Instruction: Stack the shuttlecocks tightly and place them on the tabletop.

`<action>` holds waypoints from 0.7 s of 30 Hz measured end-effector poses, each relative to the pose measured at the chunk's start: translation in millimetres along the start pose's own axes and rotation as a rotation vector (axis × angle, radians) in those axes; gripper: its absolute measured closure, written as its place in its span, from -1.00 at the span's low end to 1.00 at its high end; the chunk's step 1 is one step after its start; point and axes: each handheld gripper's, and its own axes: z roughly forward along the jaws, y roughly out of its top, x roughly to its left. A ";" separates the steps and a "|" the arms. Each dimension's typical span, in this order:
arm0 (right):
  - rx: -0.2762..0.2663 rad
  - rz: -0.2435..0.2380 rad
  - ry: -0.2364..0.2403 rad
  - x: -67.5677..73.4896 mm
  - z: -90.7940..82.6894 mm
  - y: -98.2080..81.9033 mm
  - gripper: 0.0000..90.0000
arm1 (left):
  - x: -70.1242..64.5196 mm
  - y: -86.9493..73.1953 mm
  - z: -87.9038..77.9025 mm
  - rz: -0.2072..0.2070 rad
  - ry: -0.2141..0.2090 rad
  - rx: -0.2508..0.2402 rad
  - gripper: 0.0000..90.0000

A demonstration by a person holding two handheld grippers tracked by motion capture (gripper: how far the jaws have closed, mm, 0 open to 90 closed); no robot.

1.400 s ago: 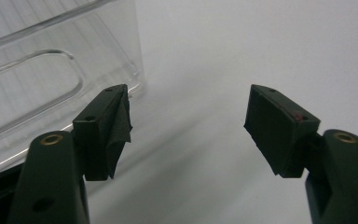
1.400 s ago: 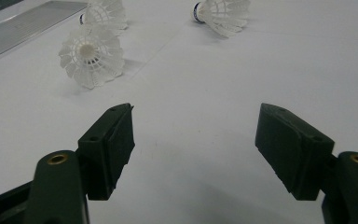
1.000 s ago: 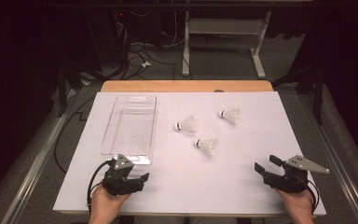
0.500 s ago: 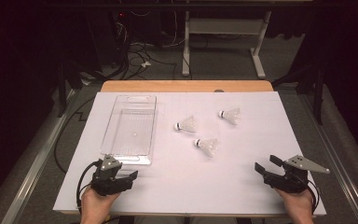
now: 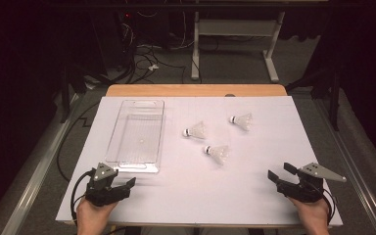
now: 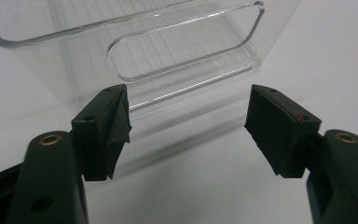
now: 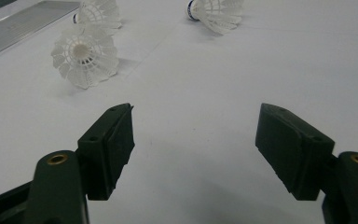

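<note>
- On the white table cover [image 5: 176, 196], near its front left corner, the left gripper [image 5: 127, 185] rests low in the person's left hand [image 5: 90, 215], its jaws spread wide with nothing between them.
- Just beyond that gripper lies the clear plastic tray [image 5: 136, 134], a long box with its short end toward the person; the left gripper sits beside the tray's near end and slightly to its left, apart from it.
- From the left gripper view, the tray's near wall [image 6: 168, 56] with its handle slot stands just past the open jaws, and neither jaw touches it.
- At the front right corner, the right gripper [image 5: 280, 174] is held in the right hand [image 5: 313, 215], jaws likewise wide apart and empty, pointing left and forward across the table.
- Three white shuttlecocks lie on their sides in the middle of the table, to the right of the tray and apart from one another: the left shuttlecock [image 5: 196, 130], the far shuttlecock [image 5: 241, 120] and the near shuttlecock [image 5: 217, 152].
- From the right gripper view, the near shuttlecock [image 7: 85, 55] shows its open skirt toward the camera, well ahead of the jaws and to their left.
- Both grippers are well apart from the shuttlecocks.
</note>
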 end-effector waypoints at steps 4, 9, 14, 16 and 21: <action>0.000 0.000 -0.001 -0.1 0.0 -0.1 -0.37 | 3.3 -2.6 -1.7 -0.012 0.009 -0.011 -0.31; 0.001 0.000 -0.004 -0.1 0.4 0.0 -0.37 | 6.8 -5.9 -3.6 -0.036 0.018 -0.029 -0.32; 0.001 -0.001 -0.006 0.0 1.1 0.1 -0.37 | 11.8 -12.3 -4.7 -0.095 0.004 -0.043 -0.32; -0.001 -0.005 -0.002 0.4 0.7 0.0 -0.37 | 12.7 -14.1 -4.9 -0.099 0.001 -0.045 -0.32; 0.003 0.006 0.009 -0.1 0.8 -0.1 -0.38 | 14.4 -16.9 -4.8 -0.119 0.016 -0.051 -0.34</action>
